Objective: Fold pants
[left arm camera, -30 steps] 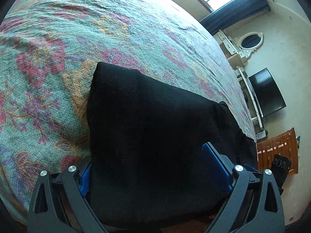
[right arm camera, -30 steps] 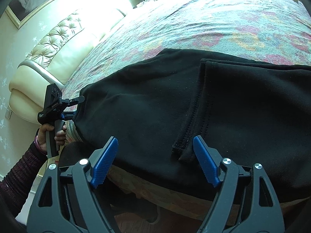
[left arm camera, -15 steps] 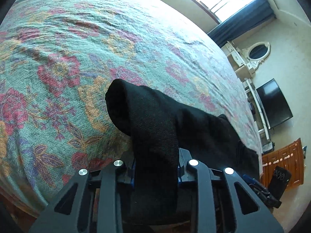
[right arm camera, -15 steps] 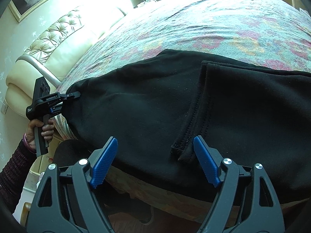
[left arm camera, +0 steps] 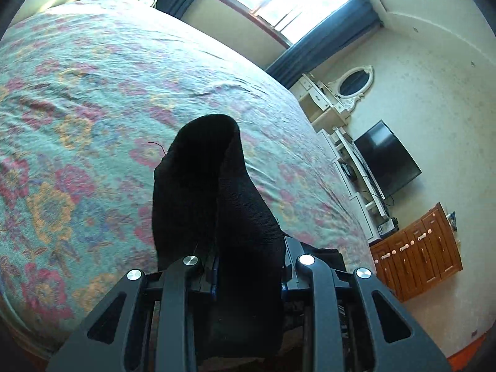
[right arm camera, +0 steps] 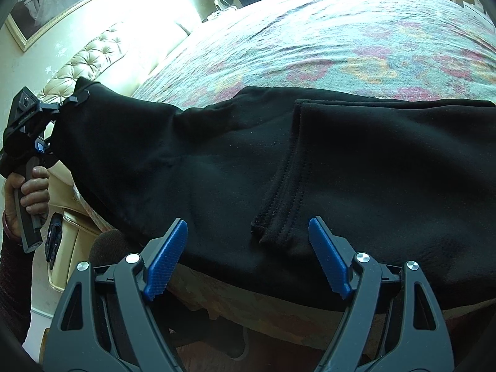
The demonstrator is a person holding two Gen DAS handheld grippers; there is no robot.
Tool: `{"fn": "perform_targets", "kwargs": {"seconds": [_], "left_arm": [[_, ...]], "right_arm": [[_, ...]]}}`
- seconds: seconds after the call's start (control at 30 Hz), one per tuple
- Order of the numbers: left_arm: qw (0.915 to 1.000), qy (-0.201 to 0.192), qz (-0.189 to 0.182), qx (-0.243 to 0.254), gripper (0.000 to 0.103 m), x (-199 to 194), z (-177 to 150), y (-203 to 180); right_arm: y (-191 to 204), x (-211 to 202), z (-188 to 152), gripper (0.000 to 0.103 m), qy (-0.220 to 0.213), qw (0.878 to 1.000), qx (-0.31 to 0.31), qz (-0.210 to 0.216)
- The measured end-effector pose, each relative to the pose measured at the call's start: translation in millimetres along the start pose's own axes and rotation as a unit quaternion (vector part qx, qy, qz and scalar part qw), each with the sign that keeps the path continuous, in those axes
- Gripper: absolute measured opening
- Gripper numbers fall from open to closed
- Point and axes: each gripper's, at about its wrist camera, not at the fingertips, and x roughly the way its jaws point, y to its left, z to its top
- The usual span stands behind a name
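Note:
Black pants [right arm camera: 310, 161] lie along the near edge of a floral bed, with a stitched hem [right arm camera: 279, 210] folded over the middle. My left gripper [left arm camera: 248, 276] is shut on one end of the pants [left arm camera: 214, 204] and holds it lifted above the bedspread; it shows at the far left of the right wrist view [right arm camera: 66, 102]. My right gripper [right arm camera: 248, 257] is open, its blue pads [right arm camera: 166, 260] either side of the hem, just short of the cloth.
The bedspread [left arm camera: 93, 108] stretches ahead. A tufted cream headboard [right arm camera: 86, 62] is at the left. A dresser with mirror [left arm camera: 334, 96], a TV [left arm camera: 387, 158] and a wooden cabinet [left arm camera: 418, 248] stand along the far wall.
My left gripper has closed on the end of the pants and raised it off the bed. The right gripper has stayed open over the hem.

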Motion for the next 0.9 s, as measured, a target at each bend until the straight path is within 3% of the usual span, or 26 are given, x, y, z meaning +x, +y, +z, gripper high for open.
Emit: {"fn": "perform_targets", "kwargs": {"seconds": [0.2, 0.33, 0.57, 0.8, 0.9], "left_arm": [[0.9970, 0.037, -0.023, 0.064, 0.027, 50, -7, -66], [0.9926, 0.066, -0.014, 0.101, 0.027, 93, -25, -99], [0.9853, 0.115, 0.031, 0.123, 0.027, 167, -65, -117], [0.9729, 0.143, 0.089, 0.158, 0.030, 213, -95, -124], [0.9775, 0.161, 0.022, 0.134, 0.037, 215, -104, -123]], "right_arm": [[-16, -15, -3, 0.080, -0.018, 0.999, 0.027, 0.007], [-31, -24, -2, 0.080, -0.031, 0.998, 0.052, 0.015], [-65, -48, -1, 0.080, -0.069, 0.991, 0.114, 0.031], [-93, -57, 0, 0.081, -0.089, 0.981, 0.166, 0.051], [-96, -58, 0, 0.081, -0.089, 0.980, 0.168, 0.050]]}}
